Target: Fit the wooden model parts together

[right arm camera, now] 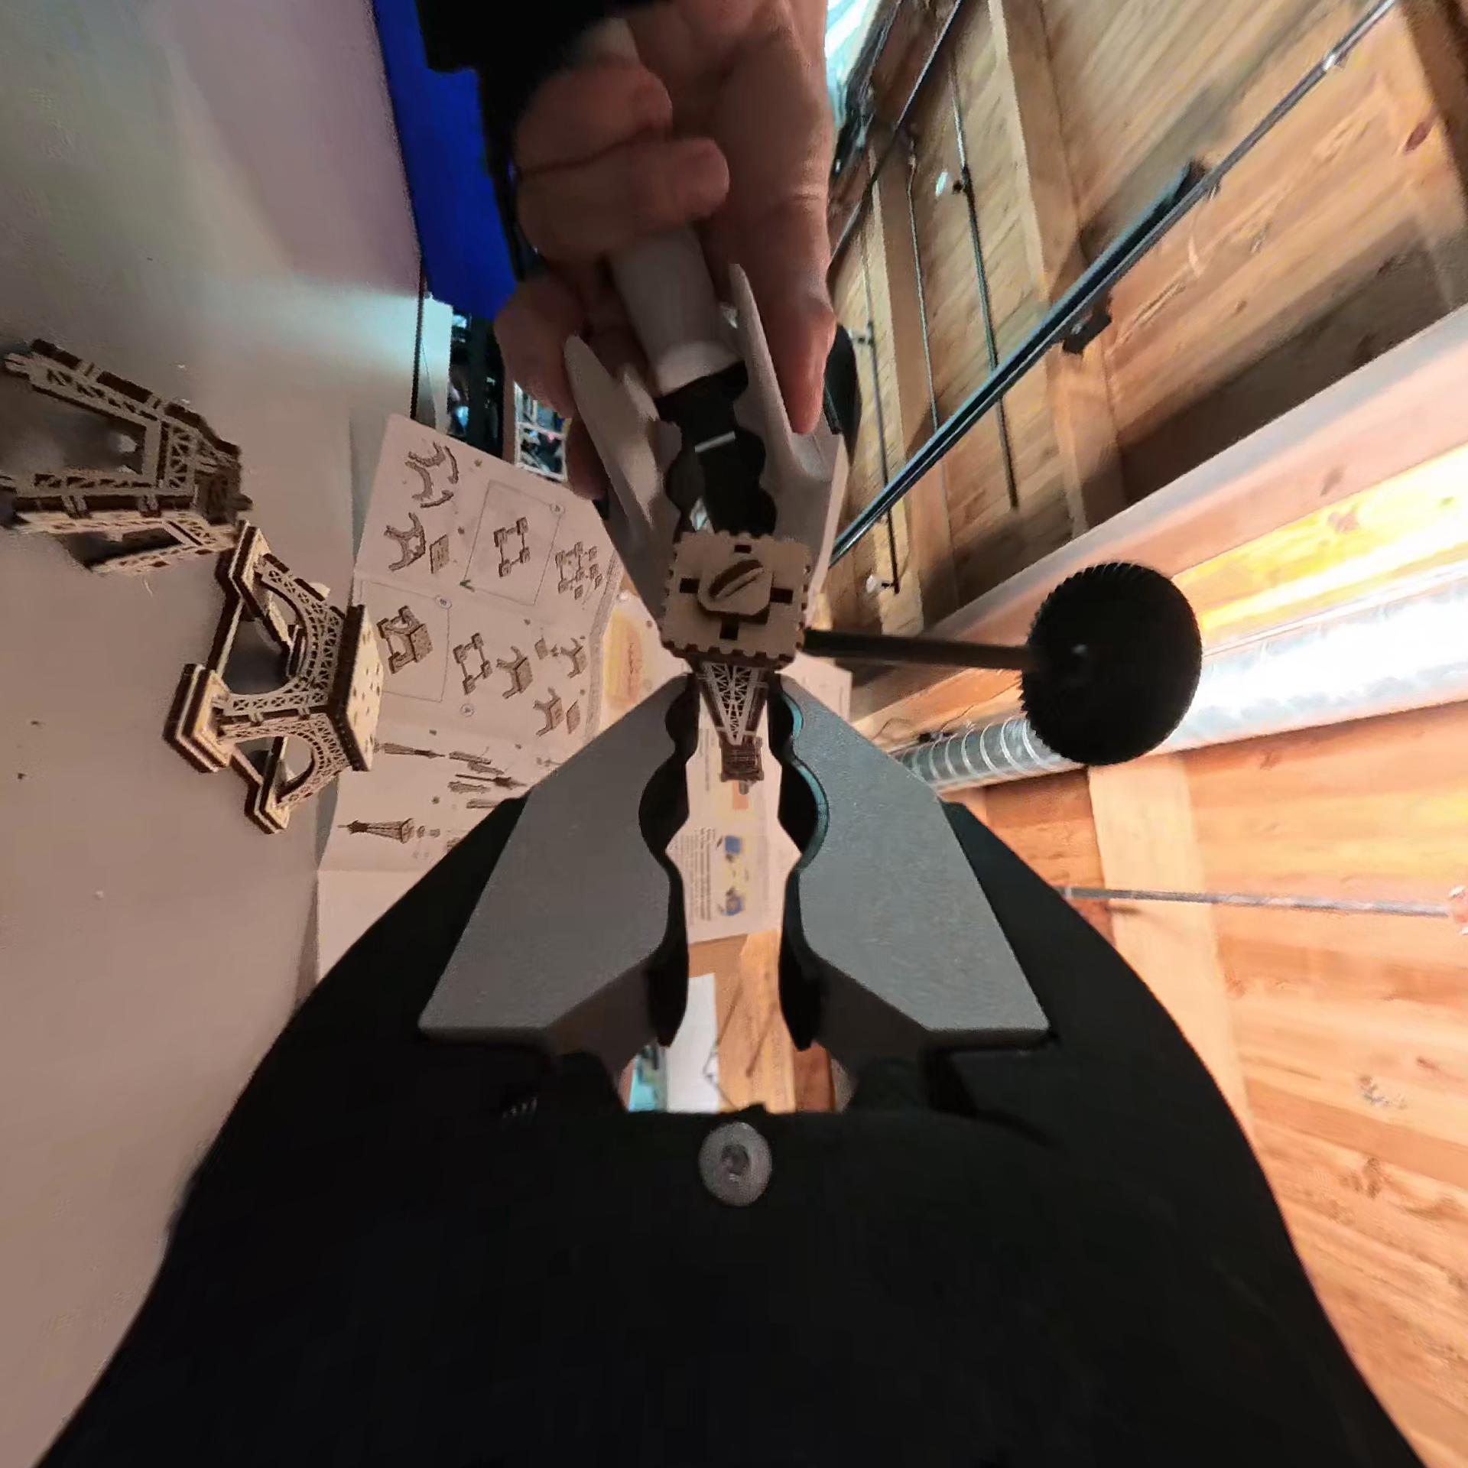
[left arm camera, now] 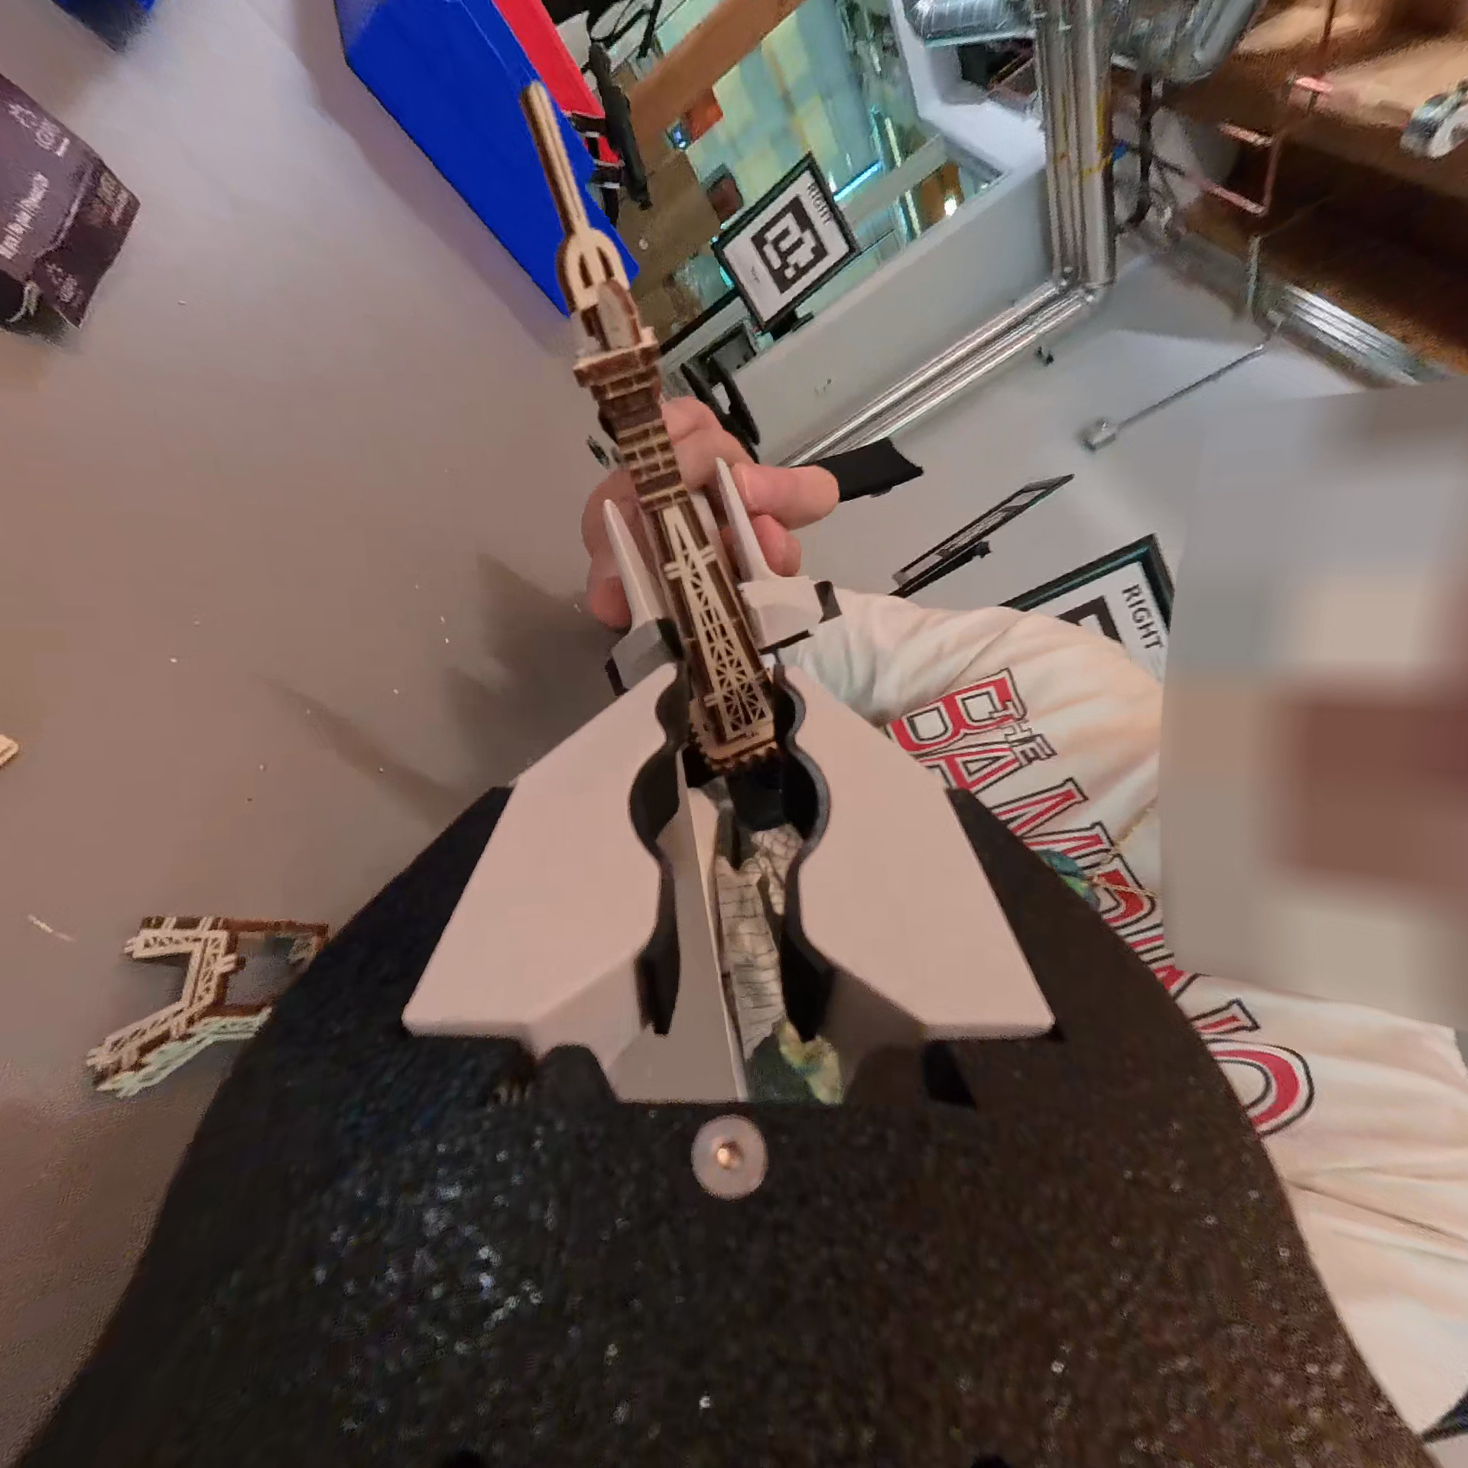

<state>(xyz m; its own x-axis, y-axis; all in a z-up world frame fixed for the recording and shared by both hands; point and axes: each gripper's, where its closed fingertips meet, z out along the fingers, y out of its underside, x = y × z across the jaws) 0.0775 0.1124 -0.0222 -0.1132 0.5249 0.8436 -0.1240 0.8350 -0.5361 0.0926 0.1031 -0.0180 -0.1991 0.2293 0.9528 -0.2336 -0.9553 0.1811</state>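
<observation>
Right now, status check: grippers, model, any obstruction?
Left gripper shut on tower spire, wide end. Right gripper shut on its mid-shaft. Spire in the air; arched base section lies on table, unjoined. Nothing in the way.

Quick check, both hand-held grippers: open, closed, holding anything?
Left hand-held gripper: closed on the wide base end of the wooden tower spire.
Right hand-held gripper: closed on the same spire, further along its shaft.

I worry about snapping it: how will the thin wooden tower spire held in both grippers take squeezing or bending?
The wooden tower spire looks fragile: its sides are open lattice of thin cut wood, so hard squeezing may crack it. It is probably stiff, light and prone to snapping at the slim top mast. The left gripper holds its wide end and the right gripper its shaft, so twisting could break it.
</observation>
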